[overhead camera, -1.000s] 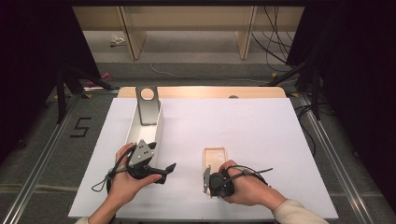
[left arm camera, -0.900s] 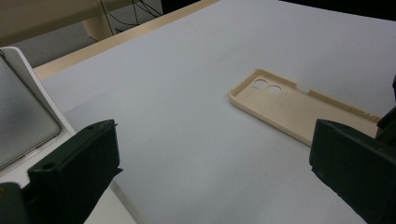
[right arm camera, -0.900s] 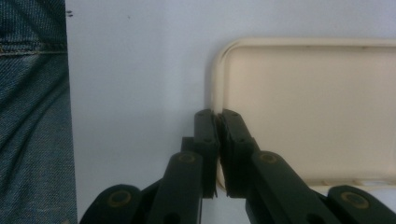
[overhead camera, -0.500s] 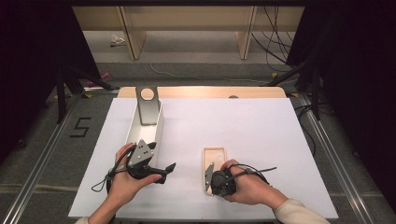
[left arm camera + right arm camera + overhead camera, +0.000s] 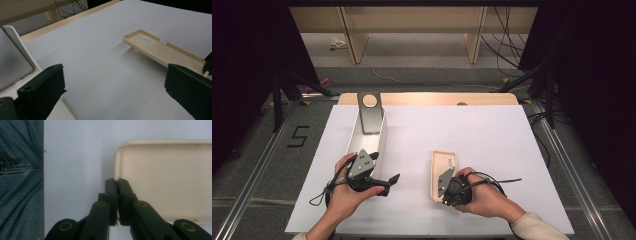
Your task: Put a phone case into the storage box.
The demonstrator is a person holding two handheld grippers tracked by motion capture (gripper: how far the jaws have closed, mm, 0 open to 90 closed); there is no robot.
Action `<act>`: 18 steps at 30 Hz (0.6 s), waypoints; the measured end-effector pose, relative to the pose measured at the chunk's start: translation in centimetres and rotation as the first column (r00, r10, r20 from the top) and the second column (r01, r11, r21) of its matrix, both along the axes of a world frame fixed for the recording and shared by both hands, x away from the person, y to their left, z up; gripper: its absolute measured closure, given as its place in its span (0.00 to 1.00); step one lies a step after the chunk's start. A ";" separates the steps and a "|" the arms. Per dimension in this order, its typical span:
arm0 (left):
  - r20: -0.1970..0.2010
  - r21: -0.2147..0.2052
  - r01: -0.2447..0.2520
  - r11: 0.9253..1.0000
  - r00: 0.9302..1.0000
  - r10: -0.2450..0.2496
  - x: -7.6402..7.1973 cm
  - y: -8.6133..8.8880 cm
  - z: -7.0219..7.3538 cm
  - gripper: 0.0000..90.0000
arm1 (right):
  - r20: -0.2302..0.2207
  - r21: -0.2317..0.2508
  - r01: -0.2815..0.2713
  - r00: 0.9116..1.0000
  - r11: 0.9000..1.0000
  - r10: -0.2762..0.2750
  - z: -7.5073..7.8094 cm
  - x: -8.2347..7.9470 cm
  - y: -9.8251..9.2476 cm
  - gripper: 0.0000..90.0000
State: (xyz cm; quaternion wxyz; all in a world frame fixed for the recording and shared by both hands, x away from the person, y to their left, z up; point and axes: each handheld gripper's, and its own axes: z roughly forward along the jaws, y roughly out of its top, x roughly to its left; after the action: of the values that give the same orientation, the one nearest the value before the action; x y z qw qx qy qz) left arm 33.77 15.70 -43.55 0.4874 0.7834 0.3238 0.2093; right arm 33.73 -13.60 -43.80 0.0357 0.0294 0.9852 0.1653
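Note:
A cream phone case (image 5: 445,167) lies hollow side up on the white table, its near end raised slightly. My right gripper (image 5: 442,186) is shut on the case's long side rim (image 5: 115,167), with both jaws pressed together over it (image 5: 117,185). My left gripper (image 5: 388,183) is held to the left, pointing right toward the case (image 5: 160,48). It is open with nothing between its jaws (image 5: 112,92). Beside the left hand stands a long white tray (image 5: 382,137) with a grey phone (image 5: 371,115) leaning in it.
The white tabletop (image 5: 482,135) spreads wide behind and to the right of the case. A wooden strip (image 5: 427,98) runs along its far edge. Metal rails (image 5: 557,150) flank the table. The person's jeans (image 5: 20,182) lie past the near edge.
The right hand has shifted a little while keeping its grip on the case's rim. The left hand and the tray have stayed where they were.

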 end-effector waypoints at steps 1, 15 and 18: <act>0.000 0.000 0.000 1.000 1.000 0.000 0.0 0.0 0.0 0.03 | 0.007 0.015 -0.001 1.000 1.000 0.001 0.1 0.1 -0.1 0.98; -0.015 -0.045 -0.020 0.999 1.000 0.019 0.5 0.0 1.1 0.05 | 0.072 0.167 0.015 0.997 0.986 -0.027 0.5 0.4 -1.4 0.98; -0.027 -0.062 -0.025 0.998 0.999 0.024 0.9 -0.3 1.8 0.07 | 0.081 0.190 0.020 0.996 0.982 -0.035 0.5 0.5 -1.6 0.98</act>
State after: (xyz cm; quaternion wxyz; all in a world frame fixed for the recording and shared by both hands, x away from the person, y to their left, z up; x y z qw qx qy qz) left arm 34.67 15.44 -41.75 0.5047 0.7665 0.3460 0.1948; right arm 34.23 -15.19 -43.26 0.0762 0.0393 0.9621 0.2587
